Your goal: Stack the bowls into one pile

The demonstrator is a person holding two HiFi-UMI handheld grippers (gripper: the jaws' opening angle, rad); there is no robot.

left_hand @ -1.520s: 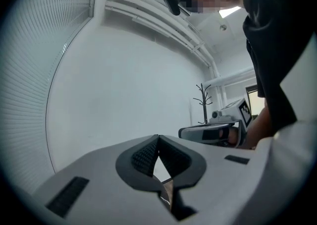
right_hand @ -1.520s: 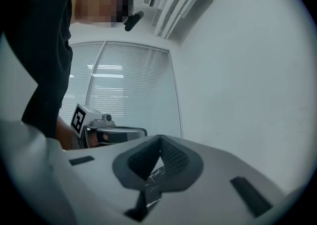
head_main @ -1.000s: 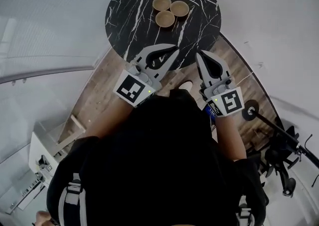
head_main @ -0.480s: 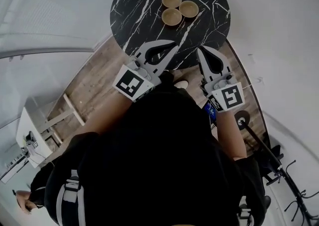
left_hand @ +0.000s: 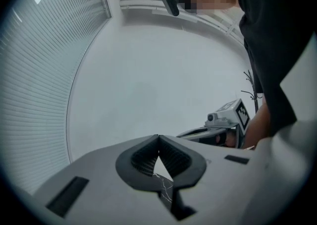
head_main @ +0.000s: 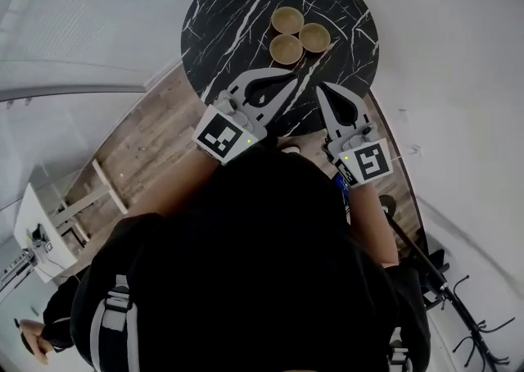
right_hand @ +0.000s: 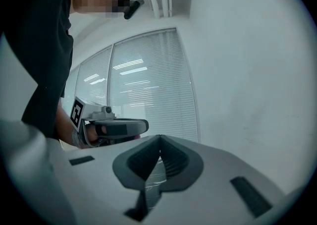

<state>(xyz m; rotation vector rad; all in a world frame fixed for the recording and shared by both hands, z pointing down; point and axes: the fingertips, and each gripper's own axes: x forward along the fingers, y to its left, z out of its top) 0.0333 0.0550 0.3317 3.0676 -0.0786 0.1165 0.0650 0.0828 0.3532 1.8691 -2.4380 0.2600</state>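
Head view: three bowls (head_main: 285, 49) sit unstacked on the table (head_main: 229, 26); your left gripper (head_main: 293, 78) and right gripper (head_main: 322, 88) hover at its near edge, jaws together, empty.

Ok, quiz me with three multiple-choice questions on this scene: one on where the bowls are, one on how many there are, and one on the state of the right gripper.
1. Where do the bowls sit?
A) in a sink
B) on the black marble table
C) on a shelf

2. How many bowls are there?
A) two
B) three
C) five

3. How is the right gripper?
A) wide open
B) shut on a bowl
C) shut, nothing in it

Answers:
1 B: they cluster on the round tabletop, toward its far side.
2 B: three tan bowls lie side by side, unstacked.
3 C: its jaws meet at the tips with nothing between them.
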